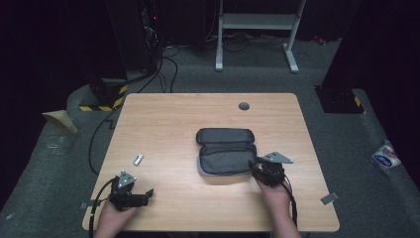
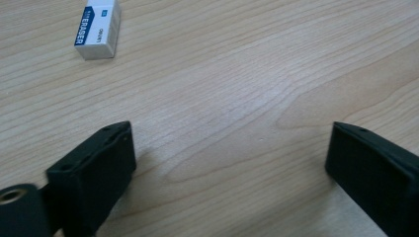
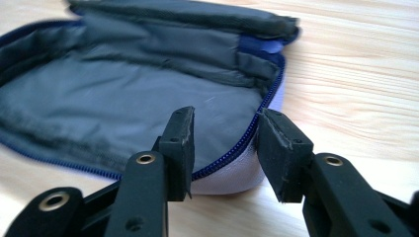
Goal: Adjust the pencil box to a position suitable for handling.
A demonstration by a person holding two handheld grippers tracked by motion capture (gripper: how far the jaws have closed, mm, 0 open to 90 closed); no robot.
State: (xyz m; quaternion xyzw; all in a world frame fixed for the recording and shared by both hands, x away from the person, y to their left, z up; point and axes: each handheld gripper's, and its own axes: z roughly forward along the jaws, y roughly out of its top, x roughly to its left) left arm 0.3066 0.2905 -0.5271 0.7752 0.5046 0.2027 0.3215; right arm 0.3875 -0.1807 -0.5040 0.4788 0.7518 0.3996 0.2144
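While the right claw (image 3: 225,148) straddles the open case's (image 1: 225,157) zipper rim unclenched, the left claw (image 1: 148,194) idles released. Closing carelessly could pinch lining, dragging the case across the table (image 1: 168,119).

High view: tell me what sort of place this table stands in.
Probably a lab or recording workspace rather than a home. A bare wooden table stands on grey carpet in a dark room, with loose cables trailing across the floor, a white metal stand behind, and yellow-black hazard tape on an equipment base.
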